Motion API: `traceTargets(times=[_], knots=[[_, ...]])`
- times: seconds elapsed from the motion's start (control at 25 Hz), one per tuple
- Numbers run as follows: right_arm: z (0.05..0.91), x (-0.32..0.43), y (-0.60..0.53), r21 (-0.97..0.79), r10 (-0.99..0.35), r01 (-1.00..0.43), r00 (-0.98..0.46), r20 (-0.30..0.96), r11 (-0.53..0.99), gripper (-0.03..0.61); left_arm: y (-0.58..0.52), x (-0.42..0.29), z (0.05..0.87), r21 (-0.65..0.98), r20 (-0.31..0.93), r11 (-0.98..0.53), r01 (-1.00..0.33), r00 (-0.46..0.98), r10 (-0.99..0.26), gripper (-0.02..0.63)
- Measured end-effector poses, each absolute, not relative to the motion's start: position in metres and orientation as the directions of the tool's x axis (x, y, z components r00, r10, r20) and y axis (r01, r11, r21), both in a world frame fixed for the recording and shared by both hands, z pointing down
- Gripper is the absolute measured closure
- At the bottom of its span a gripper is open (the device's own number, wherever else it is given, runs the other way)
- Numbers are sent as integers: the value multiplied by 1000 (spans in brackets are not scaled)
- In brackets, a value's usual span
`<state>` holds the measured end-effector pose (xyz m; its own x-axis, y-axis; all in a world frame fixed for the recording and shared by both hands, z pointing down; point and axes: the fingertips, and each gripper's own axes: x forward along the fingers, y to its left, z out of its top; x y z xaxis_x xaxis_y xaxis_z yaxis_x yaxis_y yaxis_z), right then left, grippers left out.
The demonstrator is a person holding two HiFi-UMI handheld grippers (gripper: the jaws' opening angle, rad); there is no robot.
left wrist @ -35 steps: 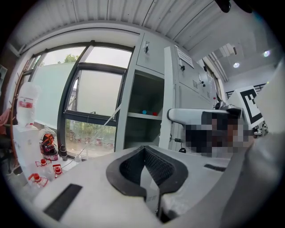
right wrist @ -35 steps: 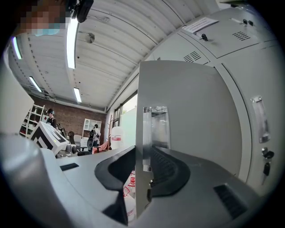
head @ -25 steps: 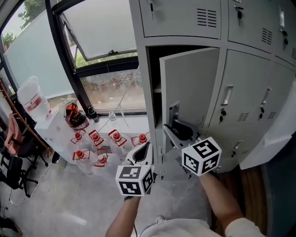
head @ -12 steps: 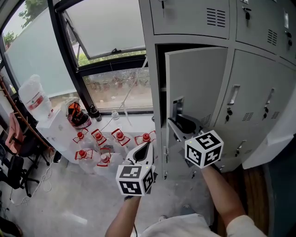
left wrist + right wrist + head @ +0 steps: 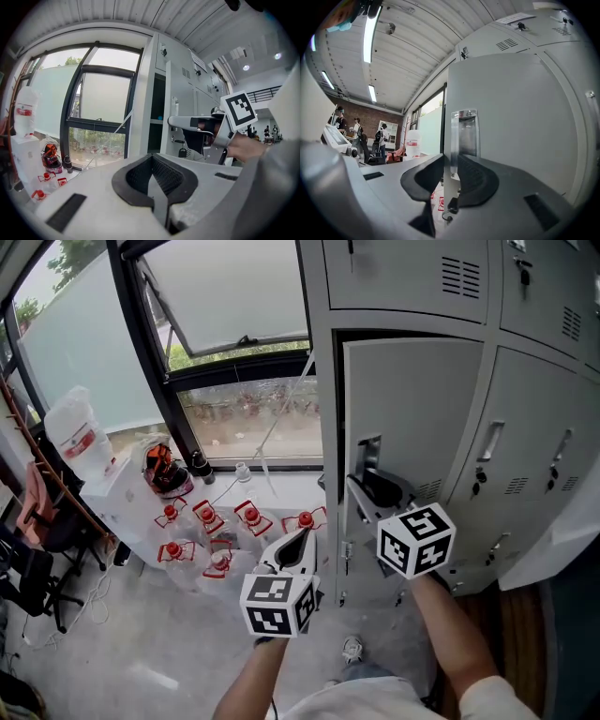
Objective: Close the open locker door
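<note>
Door (image 5: 412,418): it's the one ajar in the lockers (image 5: 553,456), just right of the window (image 5: 234,296). It's hinged on its right, and the free edge stands a bit out from the frame w/ a dark gap along the top.

Your right gripper (image 5: 364,486) has it. The jaws are approx. half open and have just been closing. They straddle the free edge at the handle (image 5: 370,454), one pad on the inner face and the other on the outer face by the handle, w/ no gap showing either side. A key (image 5: 451,205) hangs just below (see the right gripper view).

Your left gripper (image 5: 302,535) is empty. Its jaws are fully together, pads meeting in one line, touching nothing.

Count:
- 1 open door, w/ 3 closed ones in plain view round it.
- 2 grippers and 2 cubes, one each: right (image 5: 416,540), left (image 5: 275,604).
- 6 red-capped bottles (image 5: 248,517) on the floor under the window.

Pose: your right forearm (image 5: 450,624) comes up from the bottom right of the head view, the gripper about level and pointing into the door edge. Your left hand sits lower, left of the door and near the locker frame but apart from it, the gripper tipped slightly down.
</note>
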<state>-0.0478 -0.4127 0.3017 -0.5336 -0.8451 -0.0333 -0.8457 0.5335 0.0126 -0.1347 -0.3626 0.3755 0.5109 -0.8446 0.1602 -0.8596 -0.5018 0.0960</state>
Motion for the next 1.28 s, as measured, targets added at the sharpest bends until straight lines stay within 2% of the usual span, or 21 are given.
traceTargets(times=[1.28], knots=[[302,-48,-483,7,-863,-865,-502,-52,502,535,-449,-129,368,72,165,-508,-858,513,-843,606]])
